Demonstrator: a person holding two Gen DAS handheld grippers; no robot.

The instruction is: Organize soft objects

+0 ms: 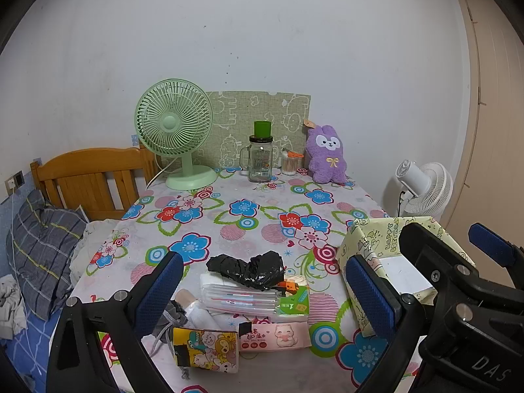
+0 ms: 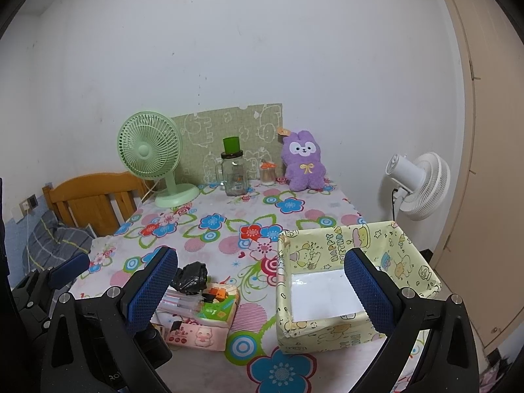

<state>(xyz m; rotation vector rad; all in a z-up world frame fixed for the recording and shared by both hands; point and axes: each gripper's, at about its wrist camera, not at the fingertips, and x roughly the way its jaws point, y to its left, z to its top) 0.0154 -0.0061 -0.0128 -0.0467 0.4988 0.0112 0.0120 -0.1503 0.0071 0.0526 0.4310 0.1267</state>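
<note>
A pile of soft items lies at the table's near edge: a crumpled black plastic bag (image 1: pixel 249 268), a stack of clear zip bags (image 1: pixel 239 299), a green tissue pack (image 1: pixel 294 301), a pink tissue pack (image 1: pixel 275 335), a cartoon-printed yellow pack (image 1: pixel 206 347) and a grey drawstring pouch (image 1: pixel 170 321). My left gripper (image 1: pixel 265 291) is open above this pile, holding nothing. An open yellow cartoon-paper box (image 2: pixel 340 330) stands right of the pile. My right gripper (image 2: pixel 262 291) is open and empty, its right finger over the box. The pink pack (image 2: pixel 199 334) and black bag (image 2: pixel 191 276) also show in the right wrist view.
At the back of the floral tablecloth (image 1: pixel 249 226) stand a green desk fan (image 1: pixel 175 131), a glass jar with a green cup (image 1: pixel 260 157), a cotton-swab holder (image 1: pixel 290 163) and a purple plush rabbit (image 1: pixel 326 154). A wooden bed headboard (image 1: pixel 91 177) is left; a white fan (image 1: pixel 422 190) is right.
</note>
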